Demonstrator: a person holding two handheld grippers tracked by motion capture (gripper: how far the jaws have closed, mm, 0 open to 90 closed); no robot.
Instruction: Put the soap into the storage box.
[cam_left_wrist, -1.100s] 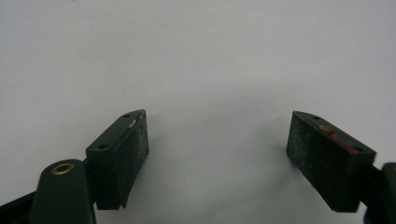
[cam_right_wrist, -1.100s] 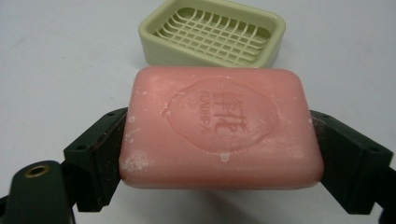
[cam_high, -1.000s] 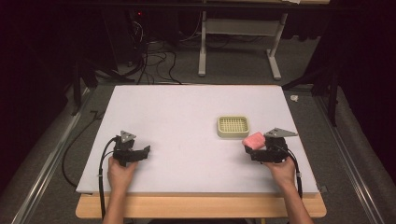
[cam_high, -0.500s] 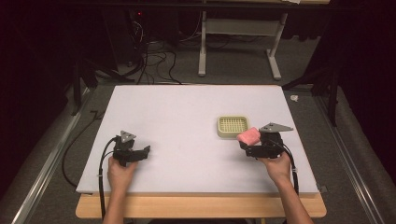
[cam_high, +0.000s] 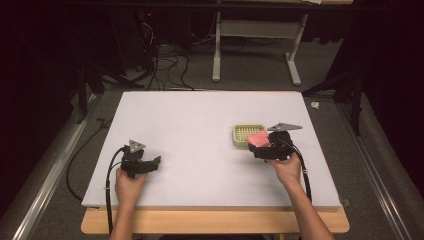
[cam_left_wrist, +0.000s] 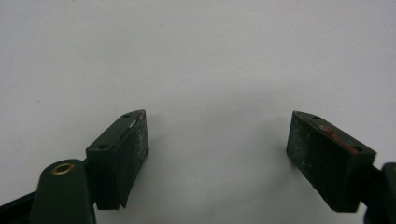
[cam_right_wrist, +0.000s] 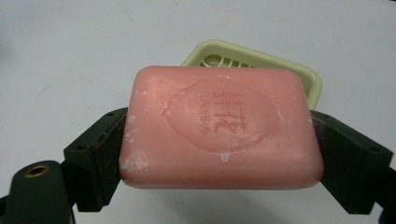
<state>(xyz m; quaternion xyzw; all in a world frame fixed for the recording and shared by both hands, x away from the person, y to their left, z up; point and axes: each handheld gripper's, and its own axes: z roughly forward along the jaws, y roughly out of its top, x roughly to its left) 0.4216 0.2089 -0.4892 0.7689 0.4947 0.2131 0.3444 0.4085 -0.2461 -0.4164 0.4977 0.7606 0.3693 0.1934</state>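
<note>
So our right gripper has its jaws clamped on the long ends of a pink bar of soap, held flat with the stamped face up. It's hanging just at the near edge of the soap dish, the pale green slotted one sitting on the white table. The soap overlaps the near rim of the dish in the right gripper view, so we're close but not centred over it.

What worries us: soap is slick and the grip is only on the two end faces. A tilt of the wrist and it could slide out and land on the table short of the dish. Drop it now and it probably catches the near rim, ends up half in, half out, or shoves the light dish away. Pushing down too low could tip the dish too.

Left gripper sits far to the left of the dish, jaws apart, nothing between them, so it isn't steadying anything.
</note>
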